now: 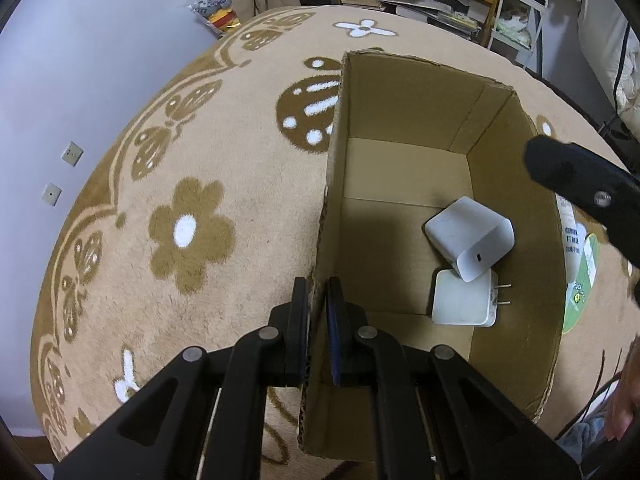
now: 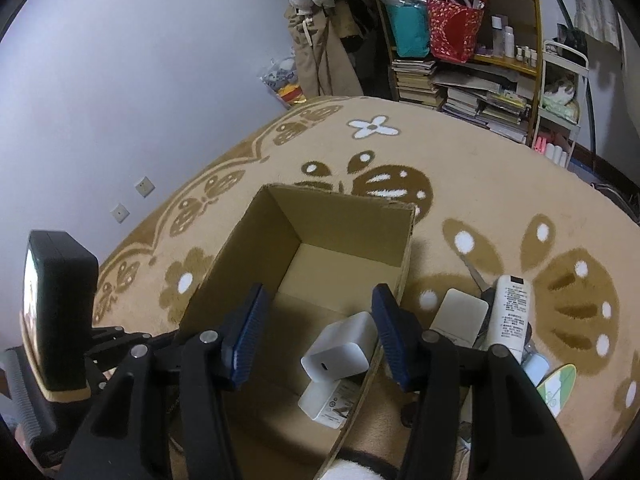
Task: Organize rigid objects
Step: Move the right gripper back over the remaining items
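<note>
Left gripper (image 1: pixel 318 312): its fingers pinch the near left wall of the cardboard box (image 1: pixel 400 92), one finger outside the wall and one inside.
Right gripper (image 2: pixel 318 332): fingers spread wide above the box's near right corner, nothing pressed between them; the right wall of the box passes under the right finger.
Box: open-topped cardboard box standing on a tan rug (image 1: pixel 192 152) with brown flower and butterfly shapes.
Upper charger (image 1: pixel 470 236): white block with a small port on its end face, lying tilted on top of the second one, inside the box near the right wall.
Lower charger (image 1: pixel 464 300): flat white adapter on the box floor, two metal prongs pointing to the right wall.
Left wrist view only: the prongs of the lower charger, and the pinch on the box wall seen close.
Right wrist view only: outside the box, by its right wall, a white flat block (image 2: pixel 460 316) and a white bottle (image 2: pixel 510 312) with printed text, lying side by side on the rug; printed text on the lower charger's face.
Background: shelf (image 2: pixel 468 60) with stacked books and bags against the wall.
</note>
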Motion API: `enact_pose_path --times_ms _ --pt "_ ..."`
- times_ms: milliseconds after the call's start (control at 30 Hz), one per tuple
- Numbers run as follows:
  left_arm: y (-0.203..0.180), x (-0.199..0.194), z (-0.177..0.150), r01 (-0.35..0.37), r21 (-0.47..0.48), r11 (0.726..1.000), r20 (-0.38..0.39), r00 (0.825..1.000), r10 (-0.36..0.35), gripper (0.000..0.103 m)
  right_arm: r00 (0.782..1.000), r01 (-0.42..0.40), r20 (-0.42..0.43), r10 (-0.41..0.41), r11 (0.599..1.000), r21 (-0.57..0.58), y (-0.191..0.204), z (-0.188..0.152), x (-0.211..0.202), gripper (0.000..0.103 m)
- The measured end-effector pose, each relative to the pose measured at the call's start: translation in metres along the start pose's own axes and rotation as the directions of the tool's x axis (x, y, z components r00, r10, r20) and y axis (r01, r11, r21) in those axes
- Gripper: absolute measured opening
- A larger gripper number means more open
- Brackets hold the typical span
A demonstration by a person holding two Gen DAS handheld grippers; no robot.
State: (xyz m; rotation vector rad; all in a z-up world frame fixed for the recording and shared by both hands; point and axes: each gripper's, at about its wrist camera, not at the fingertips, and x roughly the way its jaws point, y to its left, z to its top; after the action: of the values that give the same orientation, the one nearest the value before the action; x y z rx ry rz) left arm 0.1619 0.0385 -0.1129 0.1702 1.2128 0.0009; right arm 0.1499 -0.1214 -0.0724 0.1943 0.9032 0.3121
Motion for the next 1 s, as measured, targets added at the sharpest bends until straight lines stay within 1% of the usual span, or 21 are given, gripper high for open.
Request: enact_pose_path --times_ms 33,100,167,267,333,400,533,667,800,867,900,1000 --pt "0.0 0.0 0.0 -0.004 0.001 1.0 0.0 1.0 0.004 0.008 1.0 0.005 0.007 -0.005 1.0 0.0 -0.002 0.0 -0.003 0.074" --pt "-0.002 -0.001 0.0 -0.01 0.006 1.0 0.002 1.0 0.01 0.008 0.999 0.036 0.031 -0.036 0.999 -0.009 -0.005 0.002 -0.01 0.083" --pt "-0.002 -0.001 0.0 -0.014 0.008 1.0 0.002 1.0 0.014 0.008 0.997 0.063 0.041 -0.062 0.998 -0.01 -0.009 0.004 -0.017 0.084" --pt "-0.002 -0.001 -0.001 -0.008 0.005 1.0 0.001 1.0 0.008 0.008 0.996 0.072 0.045 -0.073 0.997 0.013 -0.018 0.007 -0.023 0.088" --pt "-0.002 -0.001 -0.001 -0.007 0.006 1.0 0.001 1.0 0.007 0.008 0.995 0.081 0.05 -0.083 0.996 0.026 -0.023 0.008 -0.027 0.096" --pt "-0.002 -0.001 -0.001 -0.008 0.007 1.0 0.001 1.0 0.008 0.008 0.995 0.087 0.051 -0.089 0.995 0.038 -0.029 0.007 -0.031 0.099" --pt "-0.002 -0.001 -0.001 -0.009 0.007 1.0 0.001 1.0 0.009 0.008 0.993 0.106 0.047 -0.11 0.992 0.072 -0.043 0.006 -0.034 0.103" --pt "-0.003 -0.001 -0.001 -0.008 0.006 1.0 0.001 1.0 0.008 0.008 0.987 0.152 0.032 -0.156 0.983 0.1 -0.057 0.001 -0.035 0.103" --pt "-0.002 -0.001 -0.001 -0.007 0.005 1.0 0.0 1.0 0.007 0.008 0.983 0.176 0.022 -0.18 0.976 0.129 -0.075 -0.005 -0.04 0.103" --pt "-0.002 -0.001 -0.002 0.0 -0.002 1.0 -0.002 1.0 0.0 0.008 0.976 0.211 0.02 -0.216 0.964 0.16 -0.088 -0.01 -0.044 0.103" --pt "-0.001 -0.001 -0.002 0.005 -0.007 1.0 -0.003 1.0 -0.005 0.008 0.975 0.214 0.019 -0.221 0.96 0.18 -0.095 -0.012 -0.046 0.103" --pt "-0.001 -0.002 -0.002 0.008 -0.004 1.0 -0.003 1.0 -0.008 0.008 0.978 0.2 -0.003 -0.207 0.944 0.262 -0.121 -0.021 -0.049 0.103"
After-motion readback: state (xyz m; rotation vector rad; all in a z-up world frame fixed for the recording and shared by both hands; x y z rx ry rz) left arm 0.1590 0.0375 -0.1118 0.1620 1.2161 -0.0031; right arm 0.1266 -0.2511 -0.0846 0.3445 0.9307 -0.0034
